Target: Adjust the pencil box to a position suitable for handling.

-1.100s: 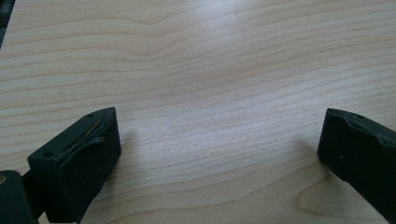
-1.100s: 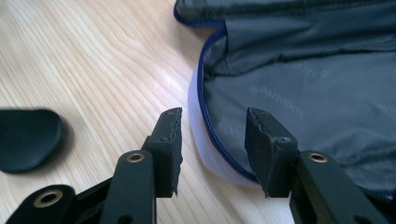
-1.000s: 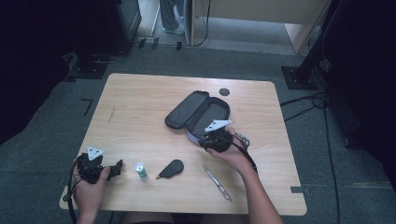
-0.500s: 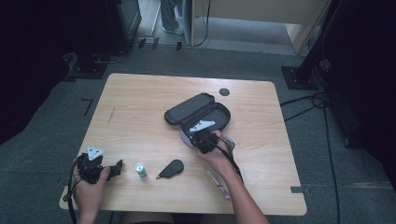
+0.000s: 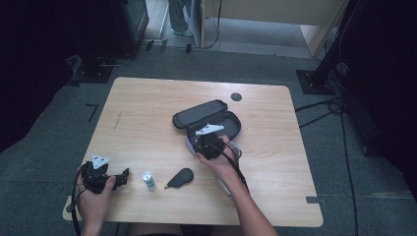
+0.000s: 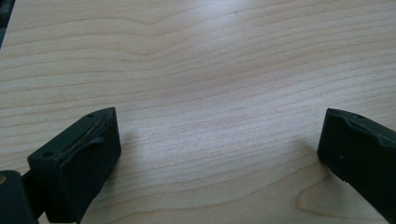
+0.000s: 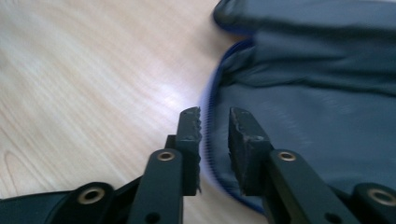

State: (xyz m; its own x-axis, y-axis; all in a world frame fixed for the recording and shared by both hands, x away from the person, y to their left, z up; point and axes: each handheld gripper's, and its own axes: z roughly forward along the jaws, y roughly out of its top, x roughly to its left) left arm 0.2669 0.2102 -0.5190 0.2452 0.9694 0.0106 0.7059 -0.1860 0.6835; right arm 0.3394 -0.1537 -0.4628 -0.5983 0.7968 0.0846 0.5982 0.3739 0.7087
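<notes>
Hovering at the near rim of the open pouch (image 5: 209, 120), your right gripper (image 7: 214, 122) has its jaws only a narrow slot apart; they have just been opening a little. In the right gripper view the pouch's blue zipper edge (image 7: 208, 140) runs up through that slot, but whether the pads press on it or merely straddle it cannot be told, as that edge is blurred. In the high view this gripper (image 5: 209, 145) sits at the centre of the frame, just below the pouch, whose lid lies folded back toward the upper left.

Your left gripper (image 5: 105, 178) rests at the lower left of the table (image 5: 147, 103), jaws spread wide with nothing but bare wood between them, as the left gripper view confirms (image 6: 219, 135).

Between your two hands, toward the bottom centre, a small white bottle (image 5: 147, 178) stands upright, and just right of it lies a dark teardrop-shaped thing (image 5: 180, 177). A dark round spot (image 5: 236, 97) marks the tabletop above the pouch. Nothing lies between the right gripper and the pouch.
</notes>
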